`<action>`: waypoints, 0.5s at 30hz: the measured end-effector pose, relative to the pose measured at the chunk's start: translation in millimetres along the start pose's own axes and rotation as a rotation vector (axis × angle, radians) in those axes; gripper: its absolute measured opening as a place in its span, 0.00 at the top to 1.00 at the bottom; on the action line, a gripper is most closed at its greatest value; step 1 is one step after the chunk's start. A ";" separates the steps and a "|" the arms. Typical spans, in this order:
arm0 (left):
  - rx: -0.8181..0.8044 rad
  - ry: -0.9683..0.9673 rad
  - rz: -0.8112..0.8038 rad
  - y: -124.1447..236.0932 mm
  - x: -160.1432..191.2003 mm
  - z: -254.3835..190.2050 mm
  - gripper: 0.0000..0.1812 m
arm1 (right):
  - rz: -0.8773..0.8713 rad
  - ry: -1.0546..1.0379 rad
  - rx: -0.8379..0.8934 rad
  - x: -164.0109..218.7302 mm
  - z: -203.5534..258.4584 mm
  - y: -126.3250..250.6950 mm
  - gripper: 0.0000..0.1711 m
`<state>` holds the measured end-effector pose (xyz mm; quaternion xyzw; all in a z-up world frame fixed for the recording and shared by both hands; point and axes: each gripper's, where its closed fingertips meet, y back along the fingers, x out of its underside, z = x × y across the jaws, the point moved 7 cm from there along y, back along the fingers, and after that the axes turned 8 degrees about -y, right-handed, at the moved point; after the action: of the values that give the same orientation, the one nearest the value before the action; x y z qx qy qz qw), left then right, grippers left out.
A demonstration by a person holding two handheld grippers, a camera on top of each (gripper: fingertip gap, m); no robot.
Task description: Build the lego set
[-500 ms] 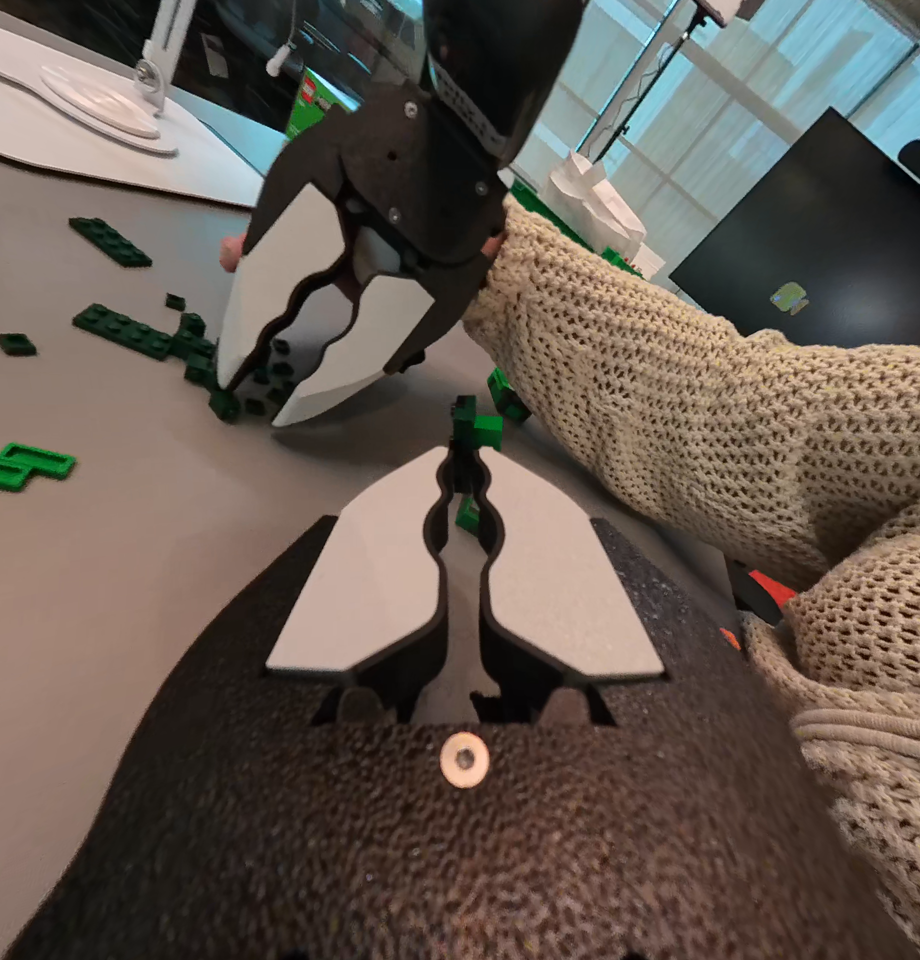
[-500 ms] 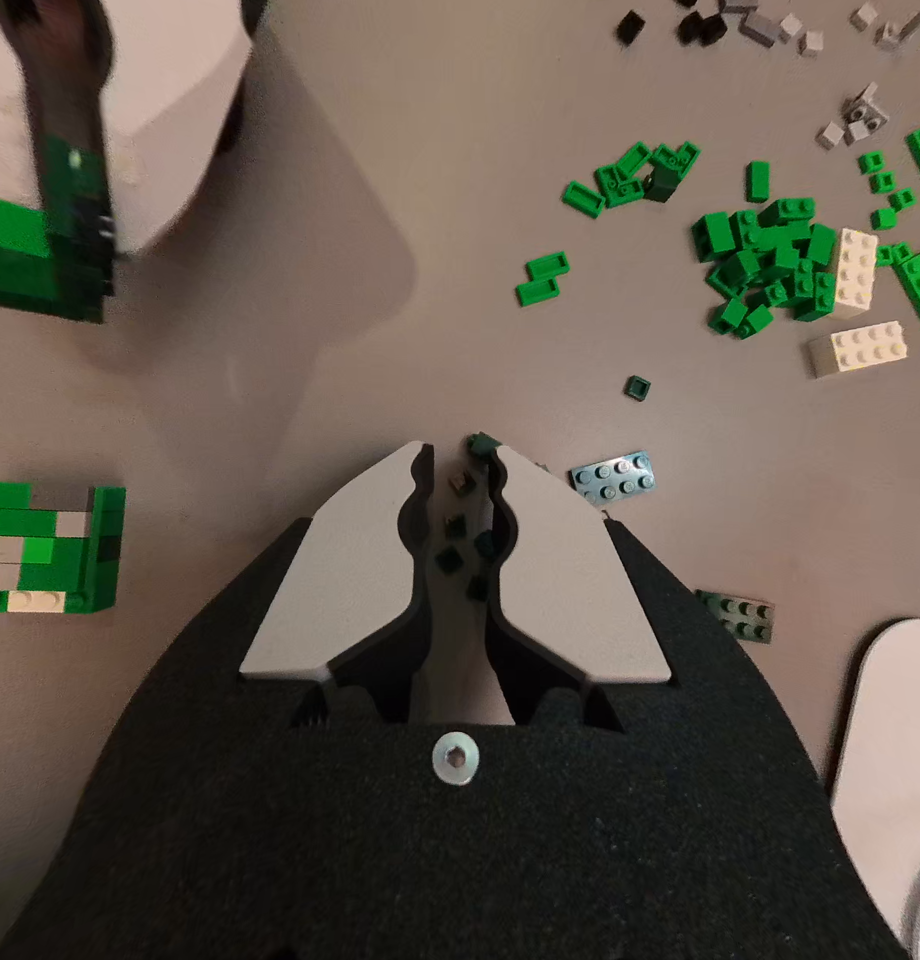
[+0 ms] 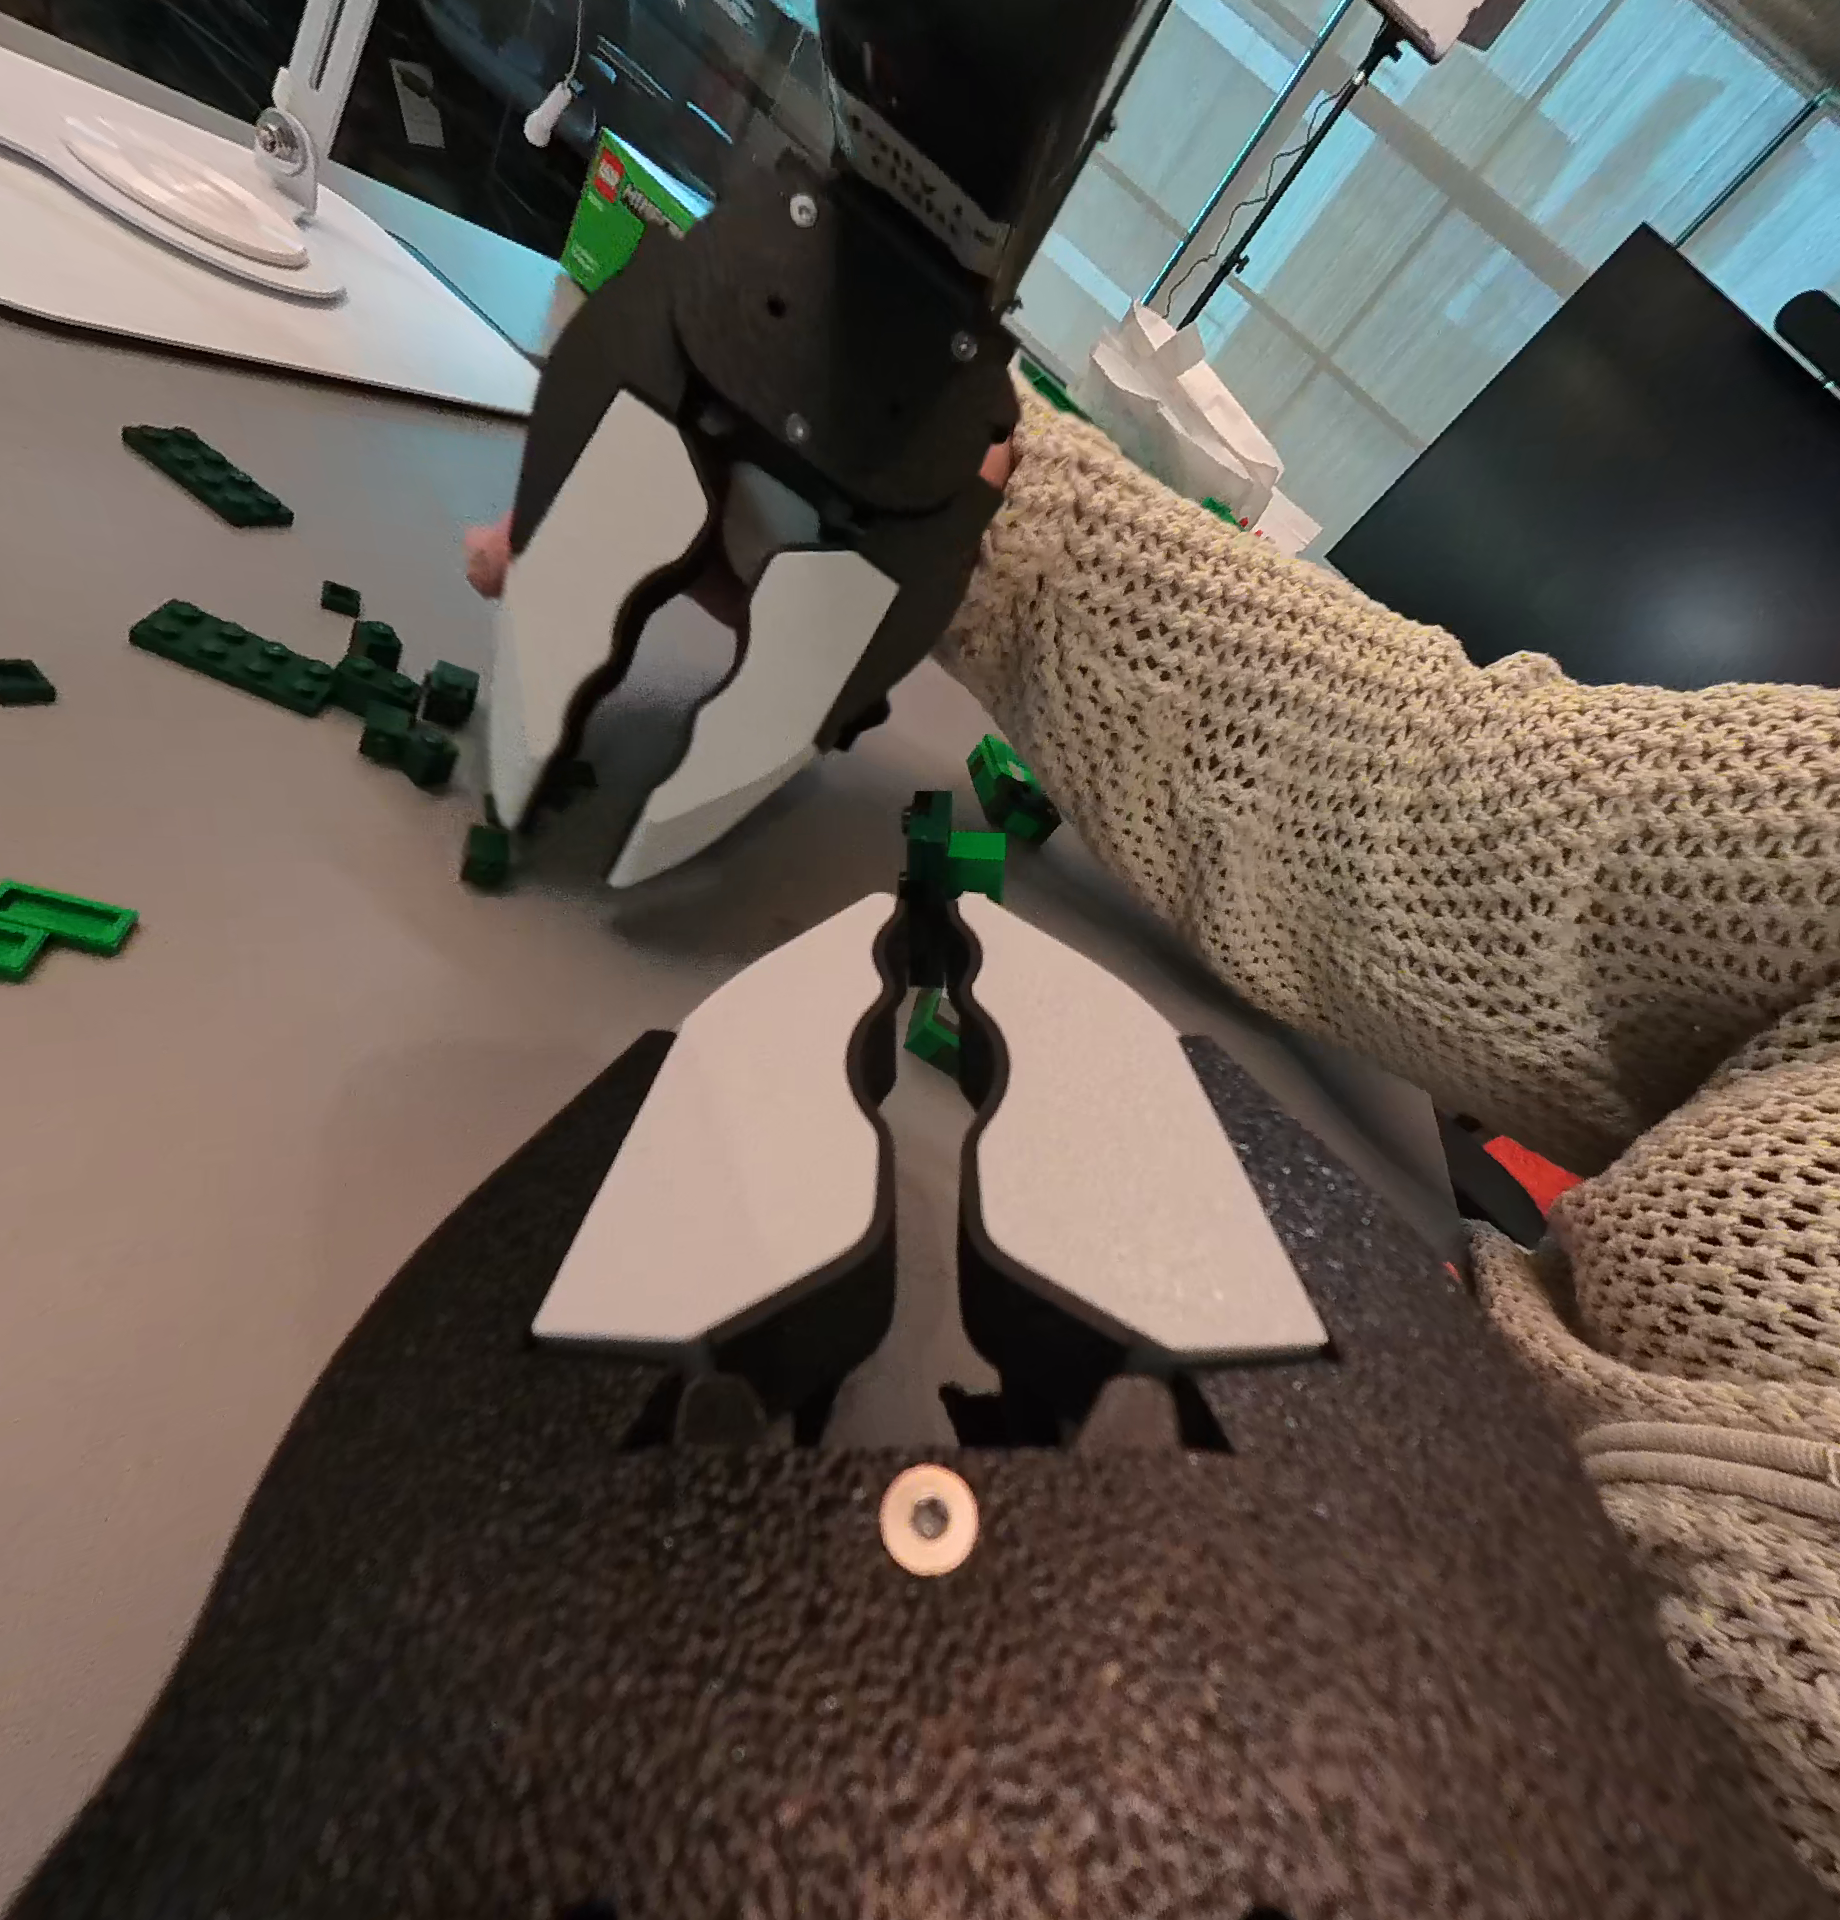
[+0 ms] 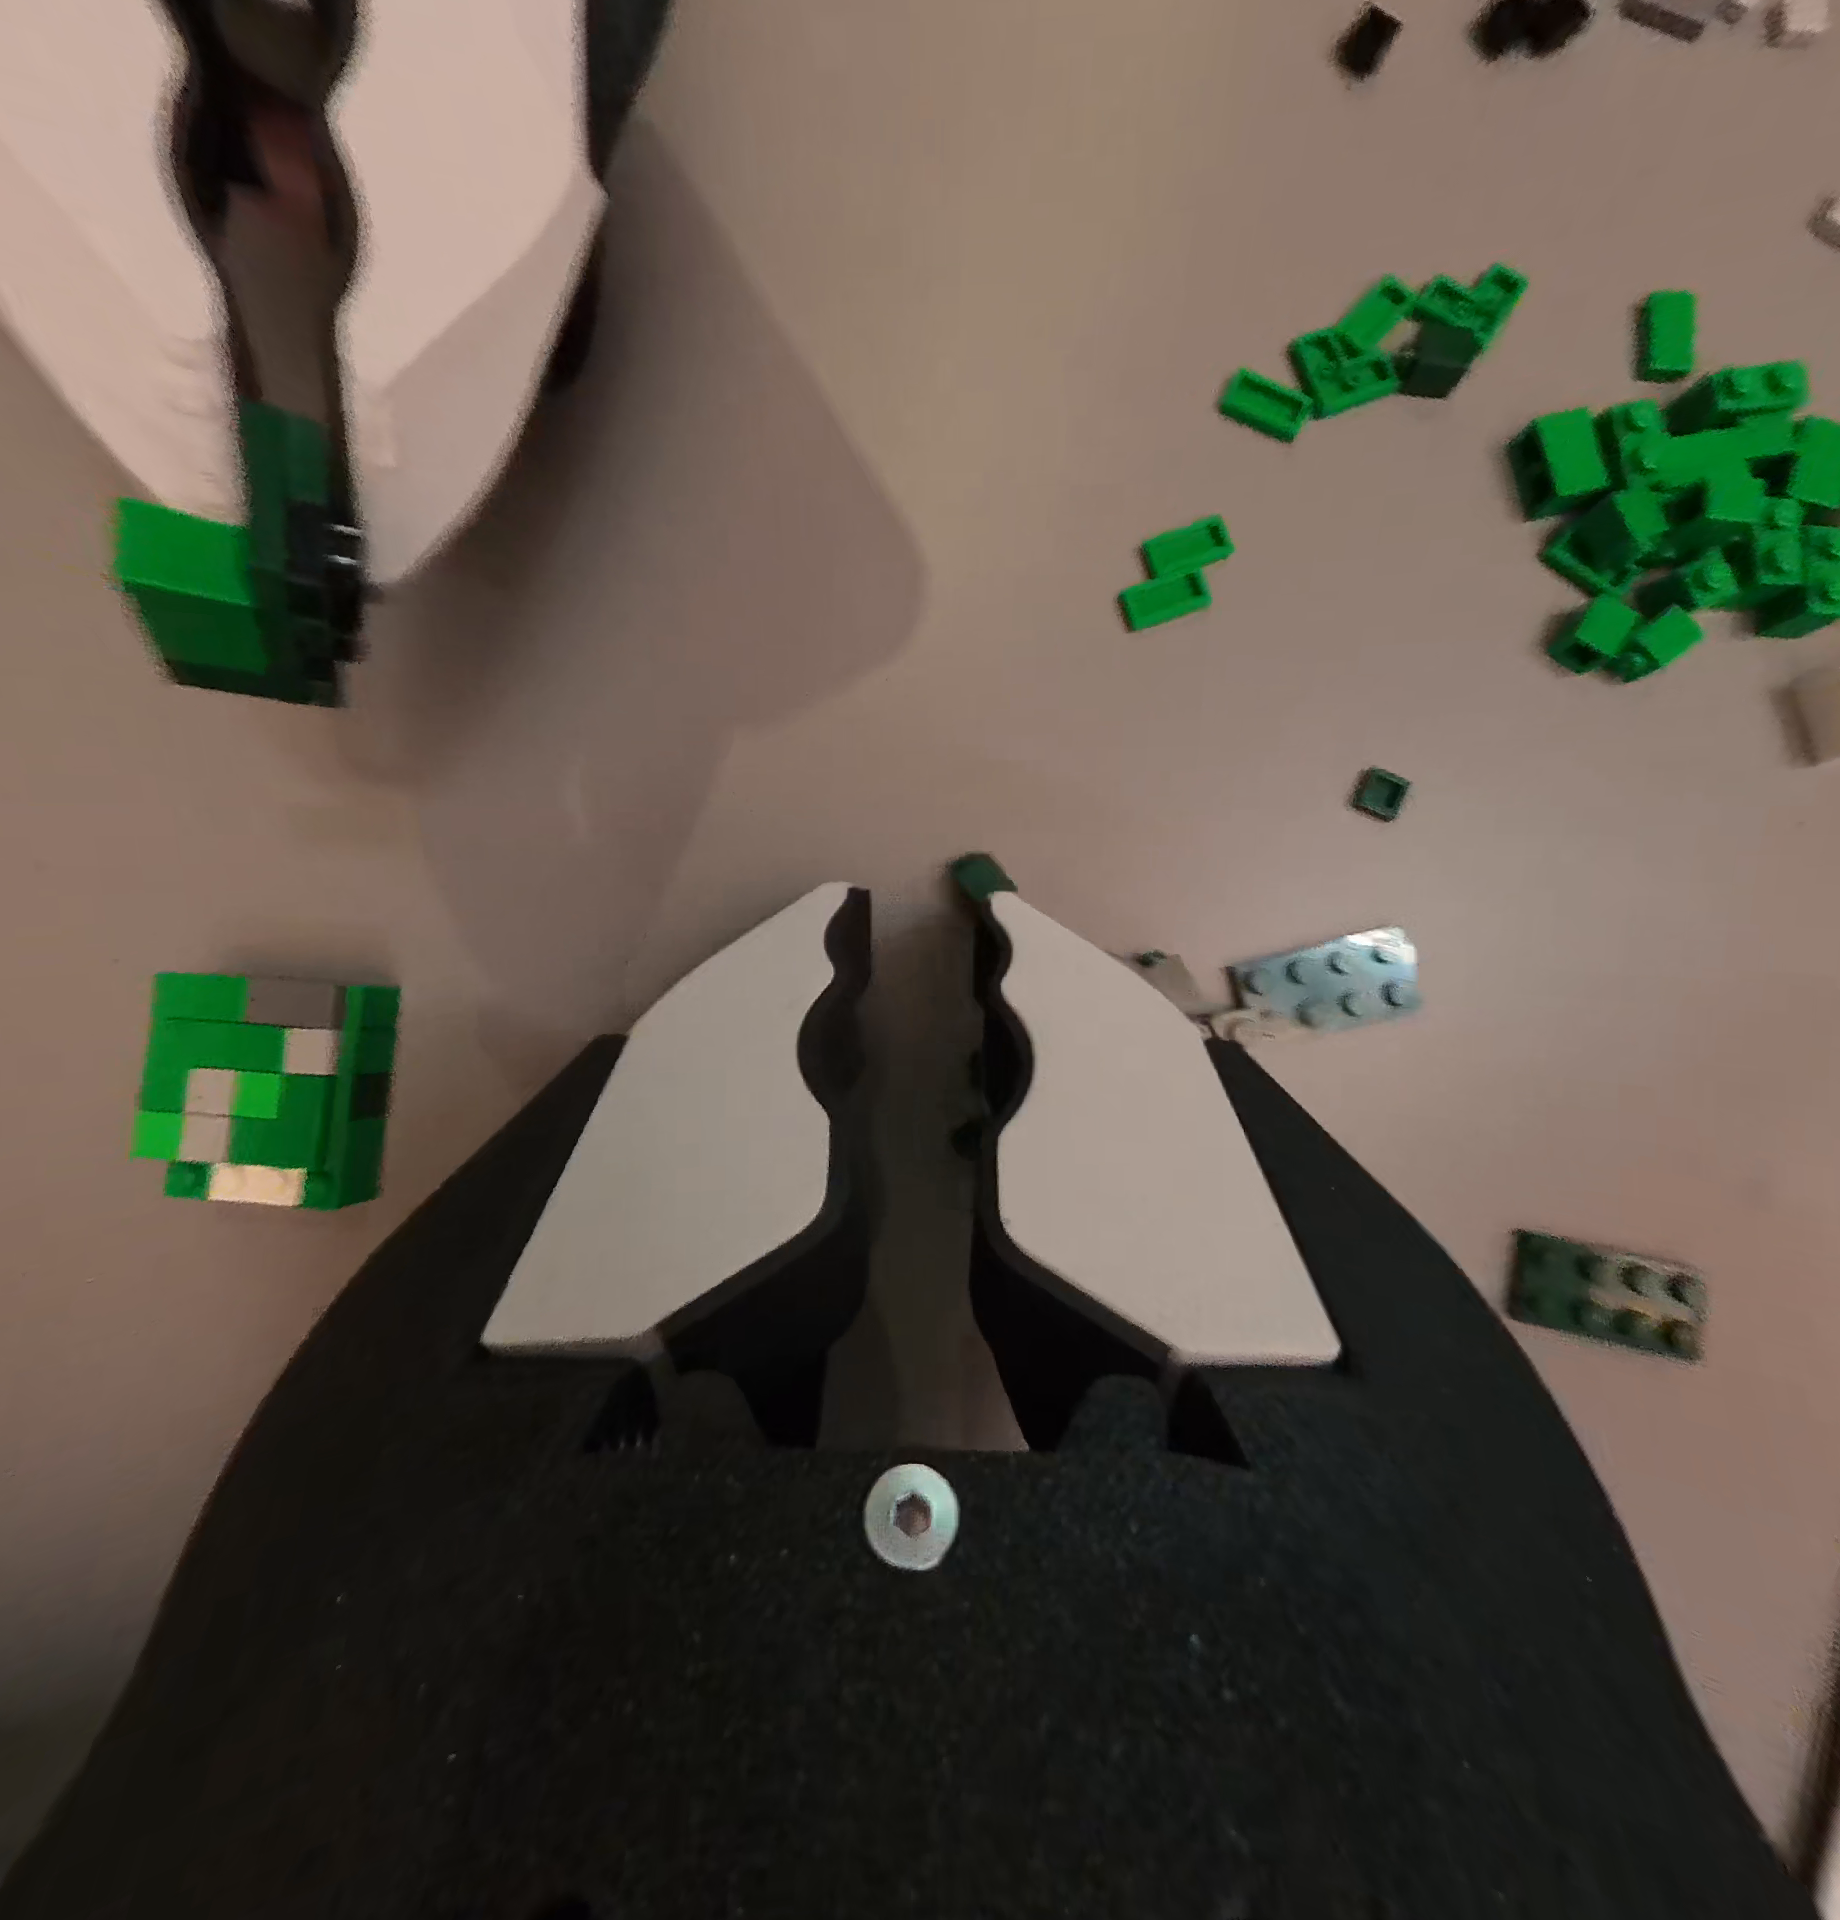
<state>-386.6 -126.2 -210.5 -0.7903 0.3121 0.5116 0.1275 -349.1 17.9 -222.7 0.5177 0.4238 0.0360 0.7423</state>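
My left gripper [image 3: 924,906] is shut on a small green lego assembly [image 3: 952,857] and holds it above the grey table [image 3: 272,1143]. It also shows blurred at the top left of the right wrist view [image 4: 292,520], with the assembly [image 4: 220,592] sticking out of its tip. My right gripper [image 4: 921,899] is open, tips down on the table, with a small dark green brick [image 4: 983,876] at its right fingertip. In the left wrist view the right gripper [image 3: 573,847] stands next to loose dark green pieces [image 3: 407,717]. A built green and grey block [image 4: 272,1091] sits on the table to its left.
A pile of bright green bricks [image 4: 1705,520], two green tiles [image 4: 1176,571], a light blue plate [image 4: 1331,987] and a dark green plate [image 4: 1607,1294] lie to the right. A knit sleeve [image 3: 1311,779] crosses the left wrist view. A white lamp base [image 3: 168,197] stands far left. My right fingertips sit around 9 centimeters from my left ones. My right gripper is the nearer one to the light blue plate [image 4: 1331,987]: about 6 centimeters, against 15 centimeters. My left wrist view [image 3: 248,648] looks at it from another angle.
My right gripper has slid a little to the left over the table, pushing the small dark green brick at its tip. The left gripper still holds the assembly and has barely moved.
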 end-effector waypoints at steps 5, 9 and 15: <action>0.022 0.001 0.018 -1.9 1.5 -2.2 0.96 | -0.014 -0.055 -0.059 -2.2 4.8 5.8 0.93; 0.023 0.000 0.018 -1.8 1.6 -2.4 0.97 | -0.050 0.021 0.112 -4.7 -2.5 5.5 0.91; 0.025 -0.010 0.033 -2.9 2.5 -3.8 0.96 | -0.005 0.070 0.144 -4.8 -1.7 -5.4 0.94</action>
<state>-381.3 -126.9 -211.3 -0.7808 0.3310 0.5135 0.1307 -355.4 14.3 -224.4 0.5672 0.4522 0.0214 0.6880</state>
